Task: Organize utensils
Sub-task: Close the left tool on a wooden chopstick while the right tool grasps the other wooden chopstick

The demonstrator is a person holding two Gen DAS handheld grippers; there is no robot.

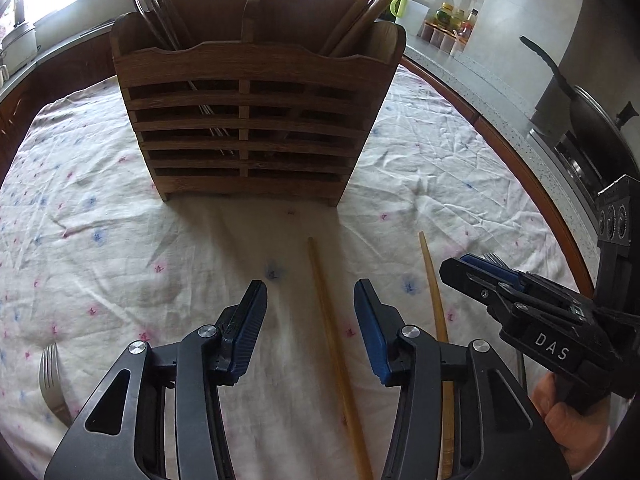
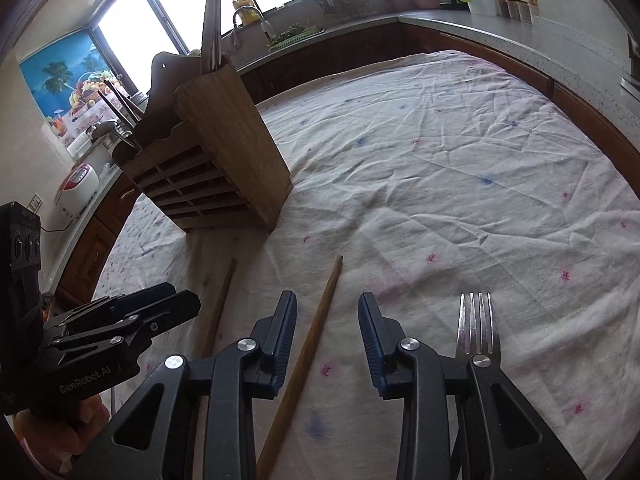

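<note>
A slatted wooden utensil holder point(image 1: 256, 120) point(image 2: 208, 160) stands on the flowered tablecloth, with chopsticks and metal utensils sticking up from its two compartments. Two wooden chopsticks lie on the cloth in front of it. One chopstick point(image 1: 328, 340) point(image 2: 220, 304) runs between the fingers of my left gripper point(image 1: 310, 292) point(image 2: 180, 300), which is open and clear of it. The other chopstick point(image 1: 434, 288) point(image 2: 316, 344) lies between the fingers of my right gripper point(image 2: 327, 296) point(image 1: 472, 266), also open, its pads not pressing on it.
One metal fork point(image 1: 50, 376) lies left of my left gripper; a second fork point(image 2: 478, 328) point(image 1: 494, 258) lies right of my right gripper. A hand point(image 1: 568, 420) holds the right gripper. Kitchen counters with pots, jars and a sink ring the table point(image 2: 480, 160).
</note>
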